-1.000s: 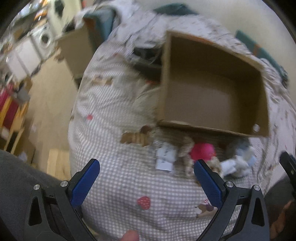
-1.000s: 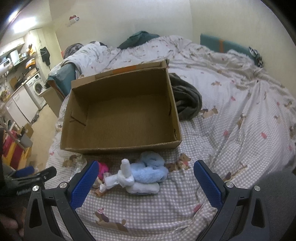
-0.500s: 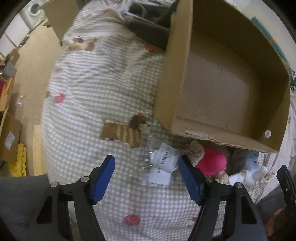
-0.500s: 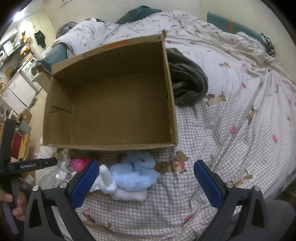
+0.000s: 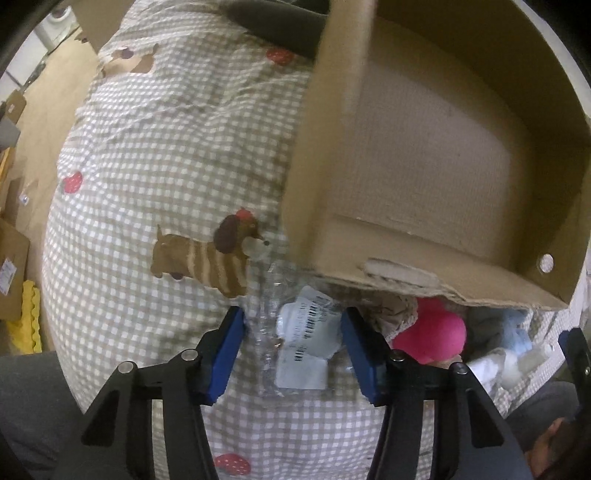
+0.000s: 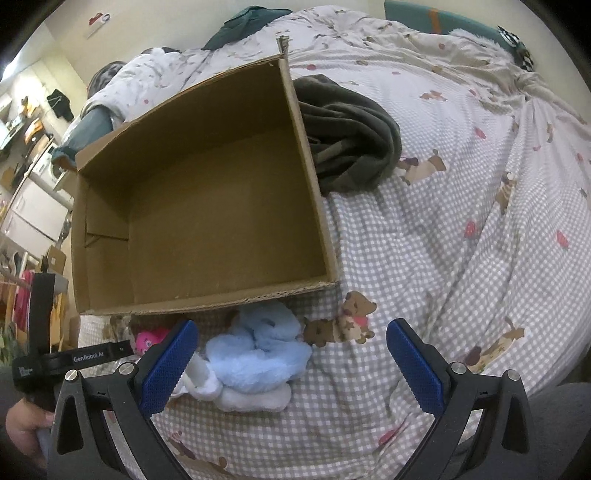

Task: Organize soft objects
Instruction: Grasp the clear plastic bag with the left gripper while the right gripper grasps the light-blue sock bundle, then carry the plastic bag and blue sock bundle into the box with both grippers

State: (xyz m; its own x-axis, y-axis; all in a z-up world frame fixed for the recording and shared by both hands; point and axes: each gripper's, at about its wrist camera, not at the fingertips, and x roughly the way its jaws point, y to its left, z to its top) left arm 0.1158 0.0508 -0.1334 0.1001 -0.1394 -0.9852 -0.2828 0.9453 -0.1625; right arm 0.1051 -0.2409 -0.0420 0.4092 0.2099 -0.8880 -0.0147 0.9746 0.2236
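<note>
An empty cardboard box (image 5: 424, 147) (image 6: 207, 206) sits on the checked bedspread. In front of its near wall lie soft things: a clear plastic bag with white labels (image 5: 306, 343), a pink plush toy (image 5: 432, 332) (image 6: 149, 338), and a light blue fluffy cloth (image 6: 258, 350) with white pieces under it. My left gripper (image 5: 295, 347) is open, partly narrowed, with its fingers on either side of the plastic bag. My right gripper (image 6: 291, 365) is wide open just above the blue cloth, which lies toward its left finger.
A dark grey garment (image 6: 347, 136) lies bunched against the box's right side. The bed edge drops to a floor with cardboard and yellow foam (image 5: 22, 325) on the left. Rumpled bedding and a teal pillow (image 6: 443, 26) lie beyond the box.
My left gripper has moved down and forward to the plastic bag and its fingers have closed in around it. My right gripper has moved closer to the box and the blue cloth.
</note>
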